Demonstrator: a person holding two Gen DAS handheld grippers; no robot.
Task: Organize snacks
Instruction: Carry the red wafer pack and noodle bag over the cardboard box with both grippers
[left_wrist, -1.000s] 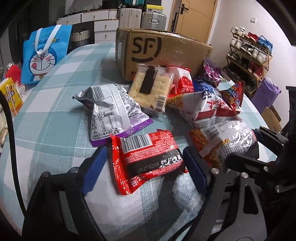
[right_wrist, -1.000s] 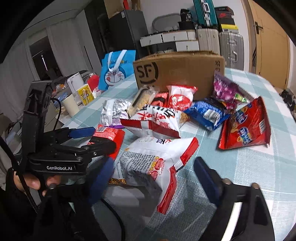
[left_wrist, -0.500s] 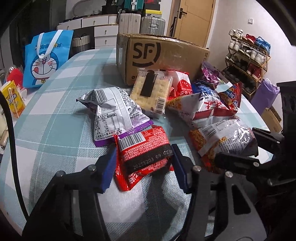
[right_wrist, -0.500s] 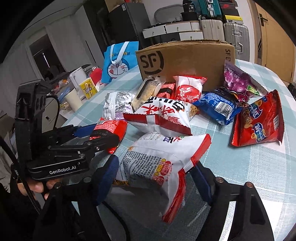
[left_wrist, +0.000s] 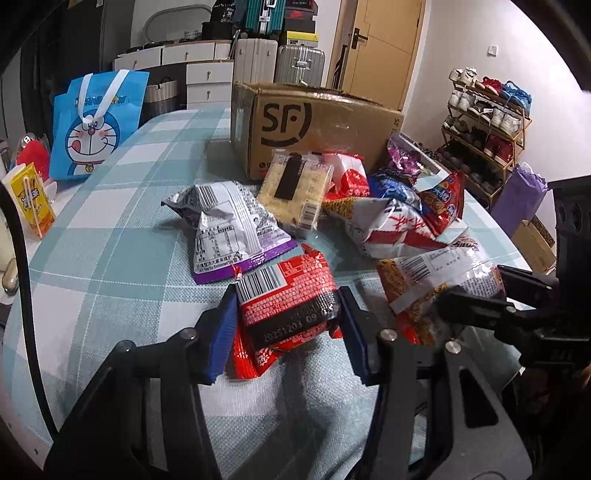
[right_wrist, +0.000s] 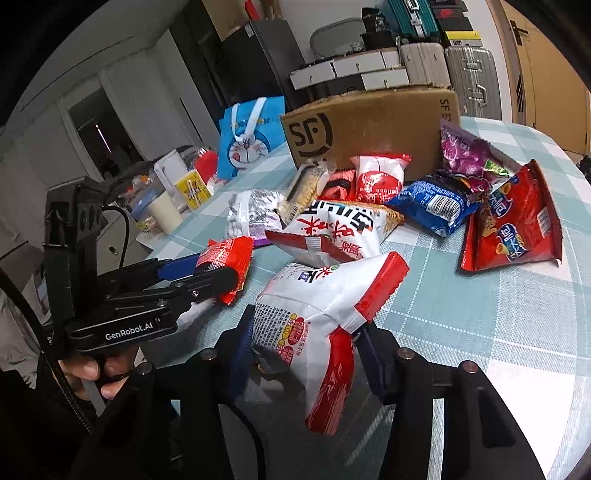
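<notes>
Red foil crinkled between the blue pads of the left gripper (left_wrist: 286, 314), whose jaws had just been closing and now pressed on both sides of the red snack packet (left_wrist: 286, 295). The packet lay crosswise to the fingers, its barcode end toward the silver-and-purple bag (left_wrist: 229, 229), its near edge apparently resting on the checked tablecloth (left_wrist: 110, 258).

The right gripper (right_wrist: 306, 347) had likewise just been closing and stood clamped on the white-and-red snack bag (right_wrist: 314, 314). That bag's long axis ran away from the claw, its far end pointing toward the pile and its red tail hanging down between the fingers.

Both packets sat at the near edge of the table. The SF cardboard box (right_wrist: 369, 125) stood beyond the heap of other snacks, straight ahead of both claws and well apart from them. If the box is the destination, which the views cannot confirm, each load would have to be carried forward over the pile. Neither hand looked clearly nearer to it; in the left view it sat nearly centred ahead.
</notes>
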